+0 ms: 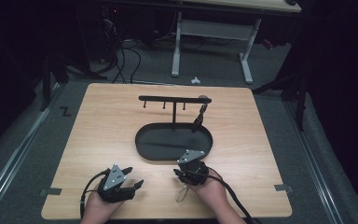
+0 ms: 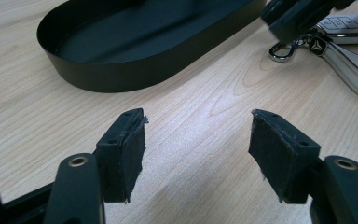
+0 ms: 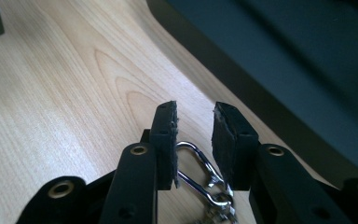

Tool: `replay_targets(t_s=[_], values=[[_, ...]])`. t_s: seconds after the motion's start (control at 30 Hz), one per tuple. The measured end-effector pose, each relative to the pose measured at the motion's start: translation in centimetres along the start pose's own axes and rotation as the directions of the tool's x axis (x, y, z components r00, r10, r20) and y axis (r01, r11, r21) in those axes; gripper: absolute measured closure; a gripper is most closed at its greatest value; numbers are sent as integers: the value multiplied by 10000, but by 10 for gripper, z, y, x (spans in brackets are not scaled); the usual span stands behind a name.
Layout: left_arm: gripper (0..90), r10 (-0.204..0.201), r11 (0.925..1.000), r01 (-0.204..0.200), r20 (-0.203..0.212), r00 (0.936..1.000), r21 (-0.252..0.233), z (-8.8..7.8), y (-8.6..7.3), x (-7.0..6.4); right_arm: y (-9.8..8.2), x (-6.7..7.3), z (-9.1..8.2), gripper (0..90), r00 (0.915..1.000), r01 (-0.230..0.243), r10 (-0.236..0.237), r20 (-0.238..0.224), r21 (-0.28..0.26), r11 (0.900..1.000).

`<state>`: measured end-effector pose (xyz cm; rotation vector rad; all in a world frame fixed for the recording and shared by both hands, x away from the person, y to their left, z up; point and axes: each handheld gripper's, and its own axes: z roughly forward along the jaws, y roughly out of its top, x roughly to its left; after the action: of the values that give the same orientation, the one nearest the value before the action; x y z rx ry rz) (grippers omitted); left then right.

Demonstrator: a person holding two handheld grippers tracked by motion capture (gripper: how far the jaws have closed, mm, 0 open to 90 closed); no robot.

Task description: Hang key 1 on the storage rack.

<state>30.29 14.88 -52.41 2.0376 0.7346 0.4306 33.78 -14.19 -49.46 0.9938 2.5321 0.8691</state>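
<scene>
A bunch of keys [image 1: 182, 192] lies on the wooden table near its front edge: a silver clip [image 2: 282, 50], a key fob [image 2: 342, 23] and a shiny metal strip. My right gripper [image 1: 181, 176] hovers right over it. In the right gripper view its jaws [image 3: 193, 112] stand a little apart, and the clip [image 3: 191, 151] lies loose on the wood between and below them, untouched by the pads. My left gripper [image 1: 134, 177] rests at the front left, wide open [image 2: 198, 123] and holding nothing. Behind both sits a black oval tray [image 1: 142, 149].
A black T-shaped rack [image 1: 173, 99] with several hooks rises from the tray's back; a dark keychain [image 1: 199, 119] hangs from its right hook. The tray wall [image 2: 121, 77] lies close ahead of both grippers. A white-legged desk [image 1: 214, 32] stands on the floor beyond.
</scene>
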Motion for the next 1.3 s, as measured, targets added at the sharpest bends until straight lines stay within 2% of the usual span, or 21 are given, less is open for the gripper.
replay_targets(t_s=[0.1,0.33,0.43,0.47,0.57,0.67,0.87,0.93,1.0,1.03,1.1,1.3], values=[[362,2,10000,-2,-2,10000,13,0,0,0,-2,-4,-5,686,10000,-10,9,58,71,10000],[362,82,10000,-82,-7,10000,31,0,1,0,-13,-22,-12,643,9999,-173,172,19,930,9955],[362,85,10000,-85,-20,10000,10,1,1,1,-14,-23,-13,629,10000,-42,46,-37,1052,9944],[362,86,10000,-86,-15,10000,5,1,1,1,-15,-21,-13,620,9998,155,-143,-112,1128,9935],[362,122,9999,-122,-9,9999,3,1,1,2,-16,-20,-10,621,9993,364,-349,-149,1252,9915],[362,150,9999,-150,4,9999,5,1,2,2,-16,-20,-8,619,9992,385,-363,-183,1351,9901],[362,137,9999,-137,-16,9999,-6,1,2,2,-15,-22,-1,606,9975,508,-425,-567,1558,9865],[362,120,9999,-120,-5,9999,-4,1,2,2,-15,-18,2,622,9962,727,-636,-602,1633,9839],[362,125,9999,-125,-6,9999,-2,1,2,2,-15,-18,2,643,9960,718,-619,-647,1629,9840],[362,131,9999,-131,-15,9999,-17,1,2,2,-15,-17,3,684,9953,694,-576,-772,1592,9848],[361,142,9999,-142,-16,9999,-12,1,2,2,-14,-16,3,731,9955,707,-594,-744,1601,9846],[362,128,9999,-128,-27,9999,-10,1,2,2,-13,-16,2,747,9967,558,-446,-680,1727,9834]])
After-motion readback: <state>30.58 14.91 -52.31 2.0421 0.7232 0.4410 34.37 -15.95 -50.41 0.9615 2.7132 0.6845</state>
